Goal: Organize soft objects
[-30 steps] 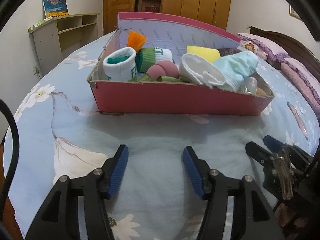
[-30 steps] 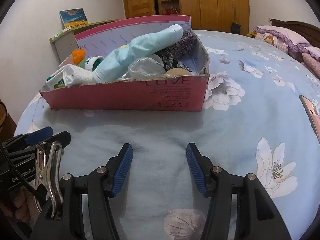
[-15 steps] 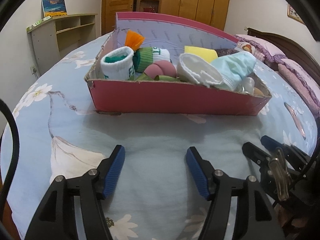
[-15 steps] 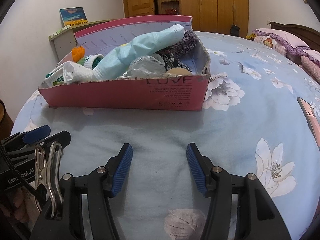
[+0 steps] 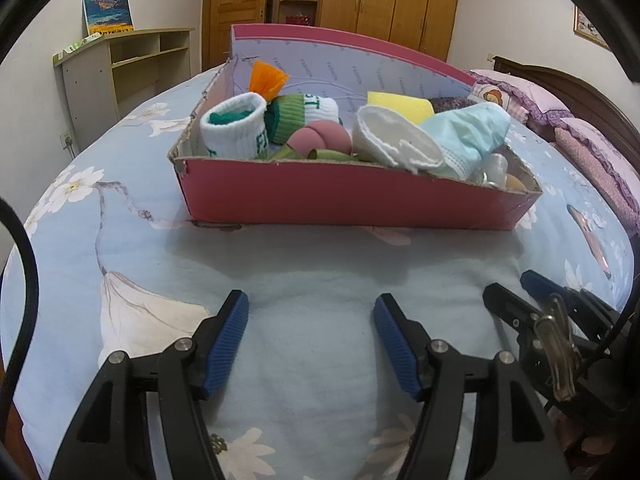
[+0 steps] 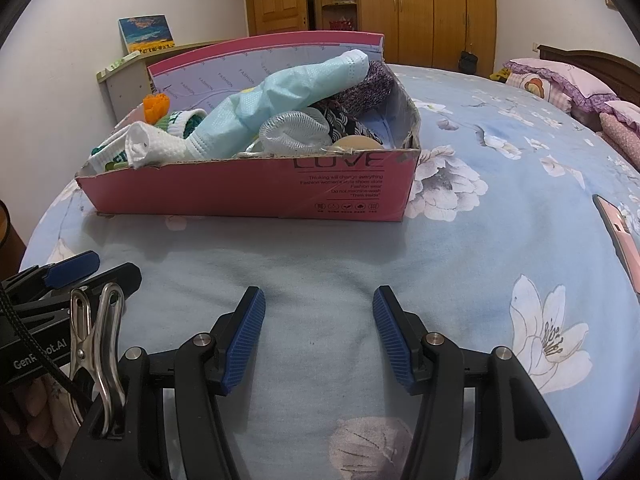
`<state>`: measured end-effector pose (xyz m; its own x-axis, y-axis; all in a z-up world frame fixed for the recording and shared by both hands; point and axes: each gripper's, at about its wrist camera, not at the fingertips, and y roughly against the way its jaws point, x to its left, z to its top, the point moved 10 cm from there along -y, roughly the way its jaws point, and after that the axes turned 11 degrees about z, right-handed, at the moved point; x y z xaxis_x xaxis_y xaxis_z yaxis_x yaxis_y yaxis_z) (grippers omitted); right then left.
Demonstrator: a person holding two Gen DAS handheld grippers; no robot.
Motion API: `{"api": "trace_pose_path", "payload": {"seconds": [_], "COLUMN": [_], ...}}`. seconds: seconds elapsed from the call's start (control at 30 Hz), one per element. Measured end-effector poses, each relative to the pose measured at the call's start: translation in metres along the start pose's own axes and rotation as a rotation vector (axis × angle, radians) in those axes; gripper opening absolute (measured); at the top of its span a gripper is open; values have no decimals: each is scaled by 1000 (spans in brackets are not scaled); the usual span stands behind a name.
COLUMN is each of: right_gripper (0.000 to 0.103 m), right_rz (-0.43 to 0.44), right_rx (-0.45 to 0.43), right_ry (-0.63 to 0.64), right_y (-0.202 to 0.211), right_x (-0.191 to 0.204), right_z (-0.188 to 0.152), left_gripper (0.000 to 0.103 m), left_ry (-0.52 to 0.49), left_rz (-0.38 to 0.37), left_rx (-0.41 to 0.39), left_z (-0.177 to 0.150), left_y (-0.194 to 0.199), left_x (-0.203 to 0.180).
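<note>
Both grippers, left gripper [image 5: 311,322] and right gripper [image 6: 319,320], gape before the box [image 5: 352,196].

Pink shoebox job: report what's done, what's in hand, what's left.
Done: the pink shoebox on the bed already holds socks, a light blue cloth and a yellow sponge. In hand: nothing; the left gripper and right gripper are both open and empty. Left: no soft items show outside the box, so little seems left.
</note>
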<state>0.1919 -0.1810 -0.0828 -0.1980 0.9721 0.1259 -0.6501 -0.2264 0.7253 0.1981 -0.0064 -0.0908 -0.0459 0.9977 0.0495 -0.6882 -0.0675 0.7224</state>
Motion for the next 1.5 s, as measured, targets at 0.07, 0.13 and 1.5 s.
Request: {"api": "trace_pose_path", "payload": {"seconds": [0.07,0.13,1.5], "right_gripper": [58,58,58], "right_rz": [0,0,-1], "right_rx": [0,0,-1], "right_ry": [0,0,1], "right_y": [0,0,-1], "right_x": [0,0,0], "right_z": [0,0,0], "left_gripper": [70,70,71], "left_ry": [0,0,-9], "left_rz": [-1,-2,7], "left_rx": [0,0,-3], "left_z": [0,0,-2], "left_y": [0,0,-1], "left_x": [0,0,1]}}
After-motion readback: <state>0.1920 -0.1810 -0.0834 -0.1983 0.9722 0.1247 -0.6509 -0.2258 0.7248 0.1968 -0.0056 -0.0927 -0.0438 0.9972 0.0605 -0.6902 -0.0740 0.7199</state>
